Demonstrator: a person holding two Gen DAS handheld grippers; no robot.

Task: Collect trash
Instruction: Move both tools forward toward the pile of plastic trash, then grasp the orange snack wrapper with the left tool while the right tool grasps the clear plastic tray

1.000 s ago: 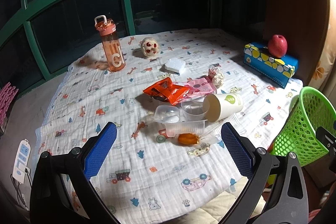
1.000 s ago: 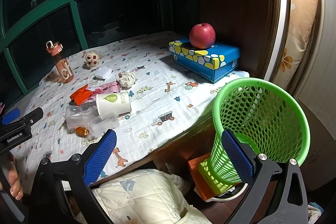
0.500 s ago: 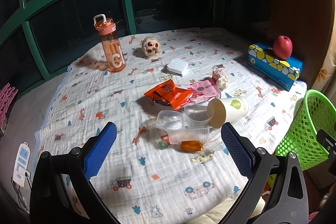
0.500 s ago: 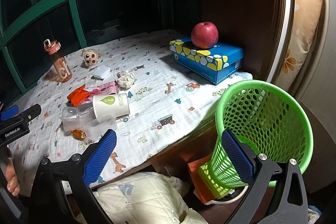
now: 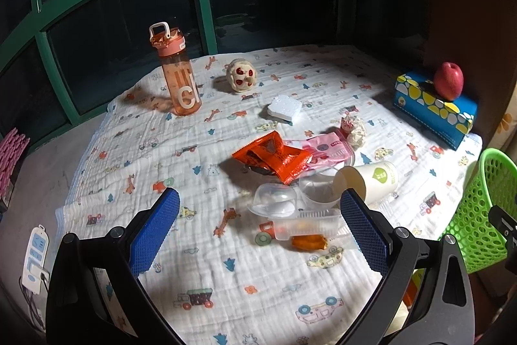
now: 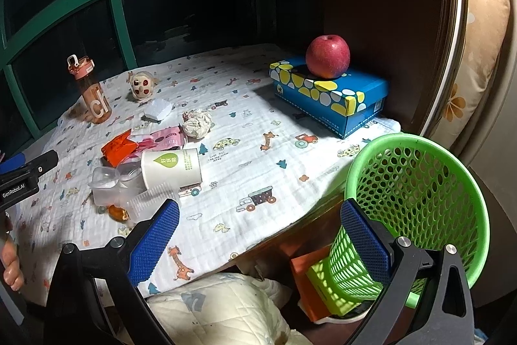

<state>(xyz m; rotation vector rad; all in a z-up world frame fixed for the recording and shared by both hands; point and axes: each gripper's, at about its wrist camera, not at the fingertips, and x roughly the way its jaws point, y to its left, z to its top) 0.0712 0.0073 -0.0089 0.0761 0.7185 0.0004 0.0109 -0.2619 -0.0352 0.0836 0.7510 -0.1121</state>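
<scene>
Hovering with jaws wide and empty, the left tool (image 5: 258, 225) frames the paper cup (image 5: 368, 180), tipped over among clear plastic tubs (image 5: 290, 212) on the bench (image 5: 226, 290). Right tool (image 6: 258, 236), equally wide, nears the green basket (image 6: 416, 199). "GenRobot.AI" marks the left tool's side.

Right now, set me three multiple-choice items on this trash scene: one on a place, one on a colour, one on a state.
1. Where is the red apple?
A. on the blue spotted box
B. in the basket
C. beside the bottle

2. What colour is the mesh plastic basket?
A. blue
B. green
C. pink

3. How is the white paper cup?
A. upright
B. crushed flat
C. lying on its side

Answers: 1 A, the apple rests on the box lid. 2 B, its rim and mesh are bright green. 3 C, its open mouth faces sideways on the printed cloth.
</scene>
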